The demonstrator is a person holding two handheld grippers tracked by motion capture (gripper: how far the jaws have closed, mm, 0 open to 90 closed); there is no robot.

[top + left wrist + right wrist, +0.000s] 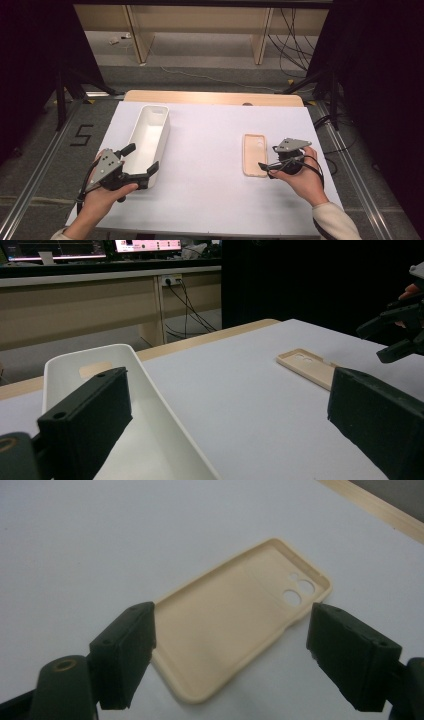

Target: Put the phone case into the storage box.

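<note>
I am holding my right gripper point(266, 167) wide apart just at the beige phone case point(254, 154), which is lying hollow side up on the white table point(210, 150), untouched. My left gripper point(141, 164) is gaping wide around the near end of the white bin point(148, 142).

I judged the site a laboratory recording station. Black curtains point(30, 60) flanked a white-covered table point(215, 200), aluminium rails point(30, 185) ran along the carpeted floor, loose cables point(292, 45) hung under wooden benches point(75, 305), and lit monitors point(147, 245) stood beyond the tabletop's far edge.
</note>
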